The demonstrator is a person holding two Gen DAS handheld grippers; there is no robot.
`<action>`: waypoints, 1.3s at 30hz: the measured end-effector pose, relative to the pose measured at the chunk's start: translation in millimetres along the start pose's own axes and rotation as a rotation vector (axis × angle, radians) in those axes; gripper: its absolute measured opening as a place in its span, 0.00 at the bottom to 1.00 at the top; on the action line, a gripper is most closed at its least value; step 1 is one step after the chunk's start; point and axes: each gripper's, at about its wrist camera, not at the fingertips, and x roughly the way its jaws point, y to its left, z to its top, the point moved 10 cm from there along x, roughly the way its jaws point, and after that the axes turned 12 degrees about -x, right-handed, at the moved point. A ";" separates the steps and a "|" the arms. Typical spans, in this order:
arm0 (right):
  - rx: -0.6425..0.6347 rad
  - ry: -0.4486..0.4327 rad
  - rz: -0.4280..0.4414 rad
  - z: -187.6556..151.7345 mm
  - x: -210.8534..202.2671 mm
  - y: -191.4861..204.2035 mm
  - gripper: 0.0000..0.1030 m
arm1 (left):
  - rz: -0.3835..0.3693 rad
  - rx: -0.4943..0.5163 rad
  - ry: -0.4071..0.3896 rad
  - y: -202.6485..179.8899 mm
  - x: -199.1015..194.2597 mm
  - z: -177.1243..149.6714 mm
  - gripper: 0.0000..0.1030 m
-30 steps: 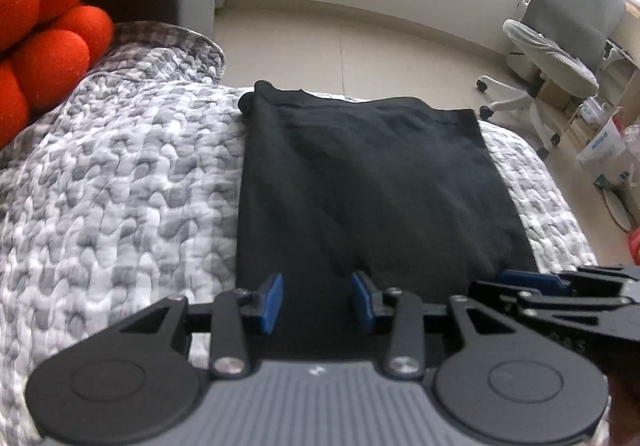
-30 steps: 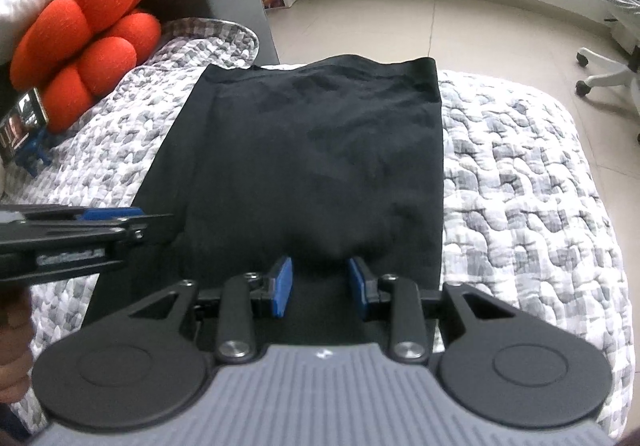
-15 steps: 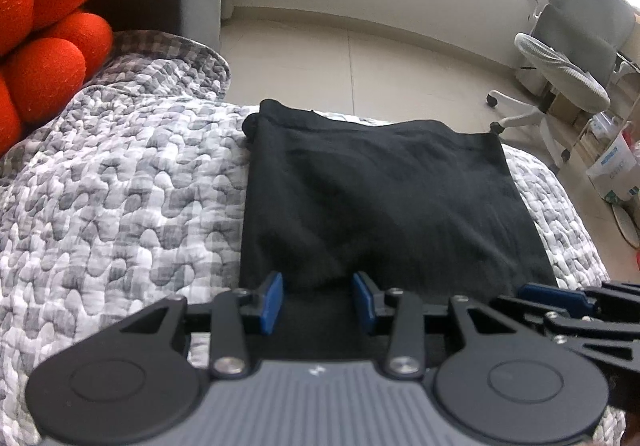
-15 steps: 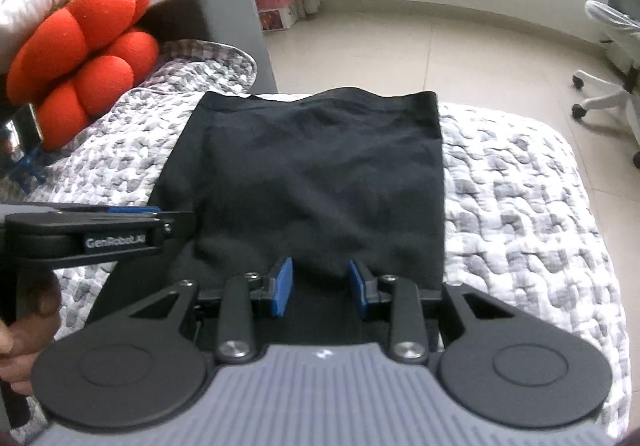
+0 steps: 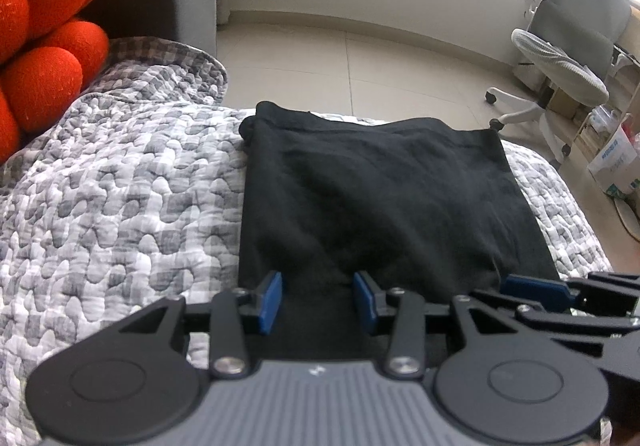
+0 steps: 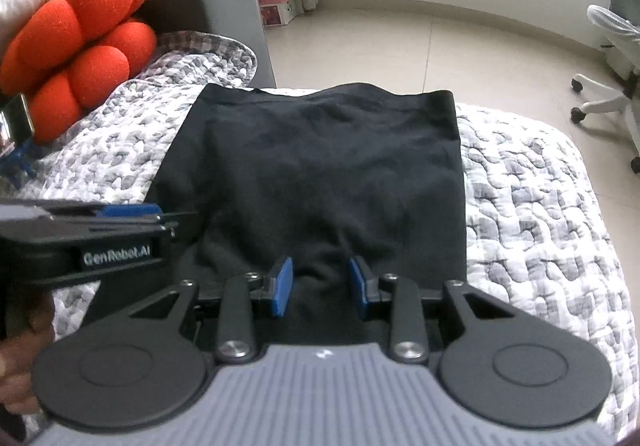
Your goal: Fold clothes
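**2 tongs lift the near edge of a black garment**

At far left, an orange knotted cushion [image 5: 48, 58] leans against a grey sofa arm [image 5: 160, 2]. Beside it spreads a grey-and-white quilted bed cover [image 5: 120, 198]. On the cover lies the black garment [image 5: 380, 198], a flat rectangle. The left tongs [image 5: 317, 300] and right tongs [image 6: 320, 286] each pinch its near hem, which rises in a ridge between blue pads held part-way closed. Both tongs sit side by side, likely so the edge travels evenly towards the far end. At right stands an office chair [image 5: 560, 62].
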 end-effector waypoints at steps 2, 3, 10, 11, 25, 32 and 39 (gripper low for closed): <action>0.016 -0.011 0.013 1.8 0.1 1.3 0.36 | 0.001 -0.002 0.001 0.2 -0.2 0.0 0.40; 0.017 -0.012 0.015 1.5 0.6 1.8 0.39 | 0.002 -0.003 0.001 0.3 -0.2 0.0 0.41; 0.012 -0.019 -0.007 3.2 4.0 3.2 0.40 | 0.021 0.022 -0.008 -1.5 0.1 -1.1 0.41; 0.016 -0.024 -0.009 3.8 3.8 3.0 0.40 | 0.023 0.024 -0.009 -1.5 0.1 -1.1 0.41; -0.040 -0.046 0.020 6.8 1.9 19.0 0.38 | 0.037 0.048 -0.021 0.2 0.8 -0.1 0.43; -0.022 -0.038 0.006 6.9 2.2 10.0 0.35 | 0.038 0.055 -0.024 0.0 0.2 -0.8 0.43; 0.039 -0.017 -0.036 2.8 1.3 -11.9 0.33 | 0.067 0.089 -0.037 0.5 -0.3 -0.1 0.48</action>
